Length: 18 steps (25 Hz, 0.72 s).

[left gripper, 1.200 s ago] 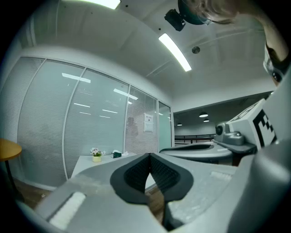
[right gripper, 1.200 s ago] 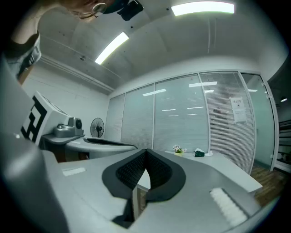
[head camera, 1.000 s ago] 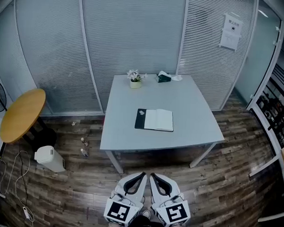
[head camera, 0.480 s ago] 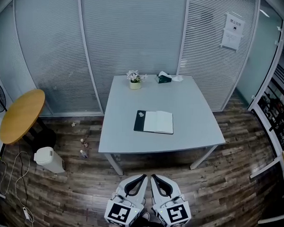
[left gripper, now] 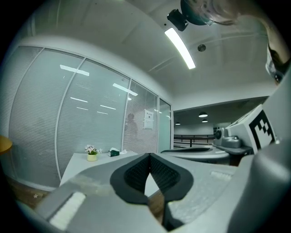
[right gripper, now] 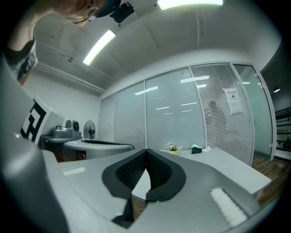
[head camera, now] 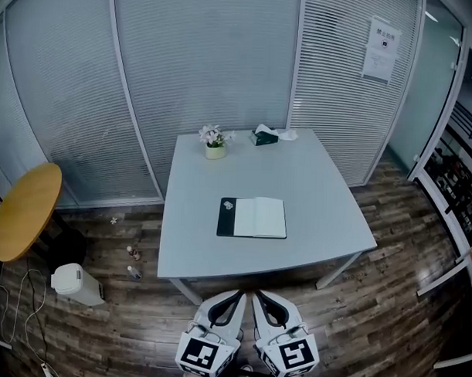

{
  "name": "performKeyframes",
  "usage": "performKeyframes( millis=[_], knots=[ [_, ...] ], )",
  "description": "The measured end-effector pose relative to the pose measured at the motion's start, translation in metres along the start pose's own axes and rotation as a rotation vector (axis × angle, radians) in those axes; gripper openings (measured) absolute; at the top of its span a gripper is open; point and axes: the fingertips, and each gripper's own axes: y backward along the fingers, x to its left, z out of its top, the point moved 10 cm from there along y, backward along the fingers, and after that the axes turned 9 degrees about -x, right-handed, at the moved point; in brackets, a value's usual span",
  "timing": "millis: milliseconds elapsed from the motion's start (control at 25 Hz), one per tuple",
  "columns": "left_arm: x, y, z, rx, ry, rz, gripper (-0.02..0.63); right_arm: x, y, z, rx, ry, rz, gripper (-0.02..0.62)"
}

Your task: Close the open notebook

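Note:
An open notebook (head camera: 253, 218) lies flat at the middle of the pale grey table (head camera: 320, 218), its black cover showing at the left and white pages at the right. Both grippers hang side by side below the table's near edge, well short of the notebook. My left gripper (head camera: 237, 293) is shut with nothing in it; its black pads (left gripper: 136, 172) meet at the tips. My right gripper (head camera: 258, 295) is shut and empty too, pads (right gripper: 158, 172) touching. The notebook is hidden behind the jaws in both gripper views.
A small flower pot (head camera: 214, 151) and a green tissue box (head camera: 265, 137) stand at the table's far edge. A round wooden table (head camera: 23, 209) and a white bin (head camera: 76, 285) are at the left. Glass partition walls close the back. Wood floor surrounds the table.
The table and notebook have come nearer in the head view; both grippers moved forward toward the table's near edge, still shut.

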Motion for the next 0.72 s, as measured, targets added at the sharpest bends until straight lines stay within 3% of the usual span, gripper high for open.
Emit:
performKeyframes(
  millis=[720],
  knots=[
    [0.127,-0.097,-0.012,0.01,0.051,-0.057,0.005,-0.048,-0.144,-0.015,0.024,0.024,-0.051,0.0]
  ],
)
